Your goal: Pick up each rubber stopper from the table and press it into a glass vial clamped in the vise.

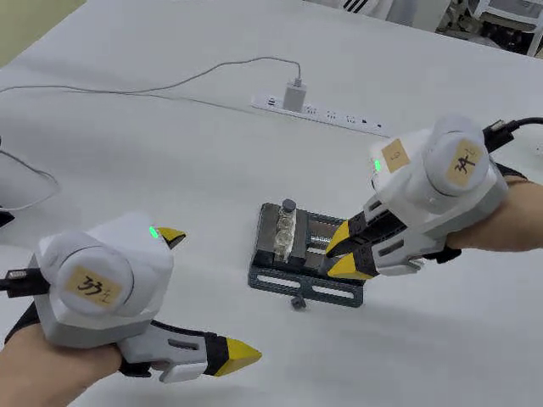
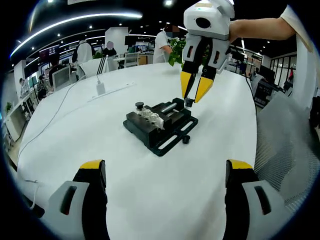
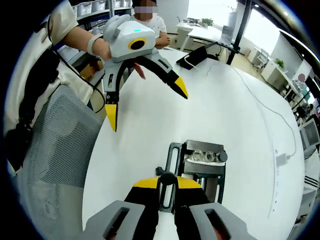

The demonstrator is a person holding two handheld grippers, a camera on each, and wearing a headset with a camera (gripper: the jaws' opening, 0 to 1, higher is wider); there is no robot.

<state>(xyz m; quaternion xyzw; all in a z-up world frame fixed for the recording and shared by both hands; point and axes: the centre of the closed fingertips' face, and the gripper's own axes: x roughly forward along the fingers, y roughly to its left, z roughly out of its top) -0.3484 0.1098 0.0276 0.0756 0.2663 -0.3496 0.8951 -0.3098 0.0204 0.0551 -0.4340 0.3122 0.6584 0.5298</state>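
A black vise [image 1: 280, 275] [image 2: 150, 135] [image 3: 175, 150] sits mid-table with clear glass vials [image 1: 286, 233] [image 2: 148, 114] [image 3: 202, 156] clamped in its jaws. One end vial wears a dark rubber stopper [image 1: 288, 205] [image 2: 139, 105] [image 3: 222, 157]. My right gripper [image 1: 339, 257] [image 2: 195, 97] [image 3: 167, 182] hovers at the vise's right side, shut on a small black stopper [image 3: 167, 178] [image 2: 189, 103]. A loose stopper [image 1: 298, 303] [image 2: 186, 140] lies on the table just in front of the vise. Nearer me, my left gripper [image 1: 206, 295] [image 2: 166, 167] [image 3: 146, 106] stays open and holds nothing.
A white power strip [image 1: 314, 108] with a plugged charger [image 1: 294, 95] lies behind the vise, its cable [image 1: 127, 89] trailing left across the white table. A mesh chair [image 2: 290, 145] [image 3: 65, 140] stands past the table edge. Desks and people fill the background.
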